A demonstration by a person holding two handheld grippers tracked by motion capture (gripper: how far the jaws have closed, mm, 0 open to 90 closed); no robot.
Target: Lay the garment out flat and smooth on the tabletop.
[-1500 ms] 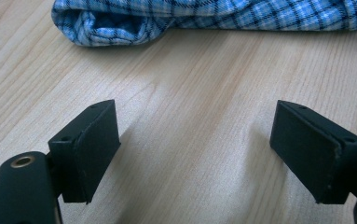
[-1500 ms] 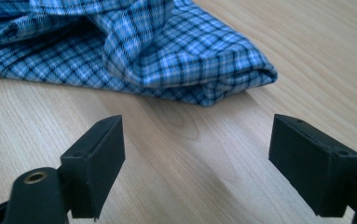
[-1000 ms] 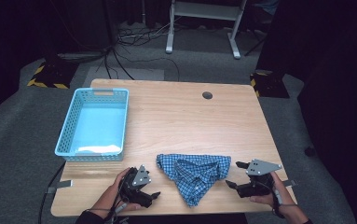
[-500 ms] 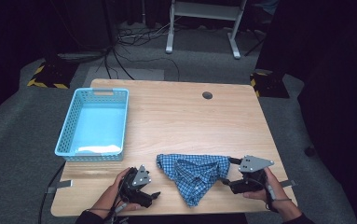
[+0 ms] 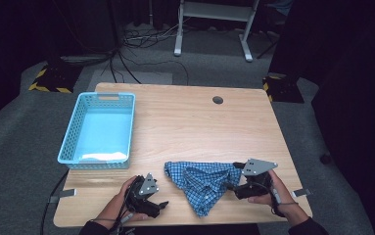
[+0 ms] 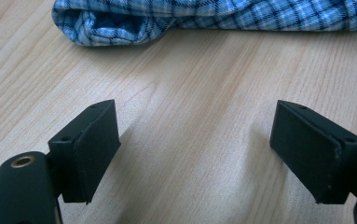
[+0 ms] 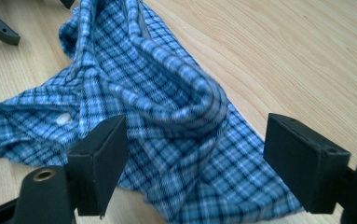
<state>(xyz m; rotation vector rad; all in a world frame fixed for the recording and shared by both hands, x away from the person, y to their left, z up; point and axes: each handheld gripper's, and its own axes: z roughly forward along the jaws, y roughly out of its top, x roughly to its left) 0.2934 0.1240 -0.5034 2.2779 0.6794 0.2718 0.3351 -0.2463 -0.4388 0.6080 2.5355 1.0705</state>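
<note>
1. Cloth first: the blue checked shirt lies crumpled on the bench, between my two hand-held grippers and nearer the right one.
2. My right hand-held gripper stands with its jaws wide, empty, a raised fold of the shirt lying just ahead between them; its own view shows a white button and the weave, which the high view is too far off to give.
3. My left hand-held gripper is also spread wide and holds nothing; bare bench lies between its jaws, and the shirt's rolled edge sits ahead of it, apart.
4. From above, my right hand-held gripper touches the shirt's right edge, while my left hand-held gripper rests near the shirt's left side without touching.
5. A blue basket stands well ahead of my left hand-held gripper, something white lying at its near end.
6. A round hole in the bench sits far ahead of my right hand-held gripper.
</note>
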